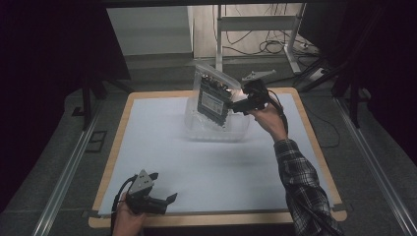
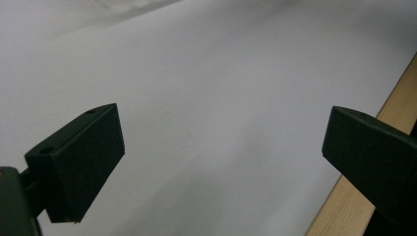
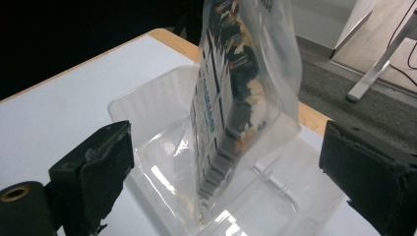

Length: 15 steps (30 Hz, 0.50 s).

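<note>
A clear plastic bag (image 1: pixel 214 97) with dark, printed contents stands upright and tilted in a clear plastic tray (image 1: pixel 237 132) at the back middle of the table. My right gripper (image 1: pixel 236 105) is held at the bag's right side, open. In the right gripper view the bag (image 3: pixel 236 98) rises from the tray (image 3: pixel 147 113) ahead of my wide-apart jaws, and neither jaw touches it. My left gripper (image 1: pixel 164 187) rests low near the table's front left, open, with nothing between its jaws. In the left gripper view my left gripper (image 2: pixel 221 132) points over the bare white sheet.
A white sheet (image 1: pixel 196 157) covers the wooden table, whose rim (image 2: pixel 393 108) shows beside my left gripper. Behind the table stand a metal desk frame (image 1: pixel 219 34) and loose cables (image 1: pixel 273 46) on the floor.
</note>
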Each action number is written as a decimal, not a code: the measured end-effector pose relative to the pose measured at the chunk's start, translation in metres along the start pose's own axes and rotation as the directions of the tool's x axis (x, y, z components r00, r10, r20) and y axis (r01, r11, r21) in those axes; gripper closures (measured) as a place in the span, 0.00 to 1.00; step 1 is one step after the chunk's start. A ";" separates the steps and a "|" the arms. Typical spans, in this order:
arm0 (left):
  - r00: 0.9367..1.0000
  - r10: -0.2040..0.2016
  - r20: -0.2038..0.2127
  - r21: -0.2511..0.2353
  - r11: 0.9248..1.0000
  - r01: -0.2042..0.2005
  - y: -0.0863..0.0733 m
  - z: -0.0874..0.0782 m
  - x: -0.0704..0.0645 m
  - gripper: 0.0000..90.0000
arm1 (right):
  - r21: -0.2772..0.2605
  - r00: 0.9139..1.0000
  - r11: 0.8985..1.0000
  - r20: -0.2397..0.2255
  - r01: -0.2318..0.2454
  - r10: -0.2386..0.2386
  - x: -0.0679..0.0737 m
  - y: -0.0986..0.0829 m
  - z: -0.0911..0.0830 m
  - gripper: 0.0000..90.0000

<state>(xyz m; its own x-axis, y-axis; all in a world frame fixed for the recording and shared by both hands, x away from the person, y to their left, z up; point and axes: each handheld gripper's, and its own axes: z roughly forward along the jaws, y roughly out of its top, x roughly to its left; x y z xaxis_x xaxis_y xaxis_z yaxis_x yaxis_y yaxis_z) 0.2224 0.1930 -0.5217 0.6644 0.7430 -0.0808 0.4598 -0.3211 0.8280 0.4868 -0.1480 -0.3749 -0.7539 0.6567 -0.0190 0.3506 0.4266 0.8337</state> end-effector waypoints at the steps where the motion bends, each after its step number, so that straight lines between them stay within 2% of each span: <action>1: 1.000 -0.004 0.006 -0.001 1.000 0.004 0.000 0.000 0.000 0.02 | -0.002 1.000 1.000 -0.001 0.000 0.000 0.000 -0.001 -0.002 0.07; 6: 1.000 -0.005 0.007 -0.002 1.000 0.005 0.000 0.000 0.000 0.02 | -0.007 1.000 1.000 -0.004 -0.006 0.006 0.001 -0.008 -0.010 0.05; 15: 1.000 0.023 -0.017 0.001 1.000 -0.023 0.000 0.002 -0.002 0.02 | 0.006 1.000 1.000 -0.006 -0.013 0.013 0.003 -0.024 -0.025 0.02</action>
<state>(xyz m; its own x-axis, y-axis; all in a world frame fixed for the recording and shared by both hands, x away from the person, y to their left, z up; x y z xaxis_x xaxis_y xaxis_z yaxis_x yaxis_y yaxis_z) 0.2225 0.1901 -0.5229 0.6645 0.7454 -0.0527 0.4451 -0.3381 0.8292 0.4620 -0.1714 -0.3810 -0.7528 0.6583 -0.0053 0.3631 0.4218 0.8308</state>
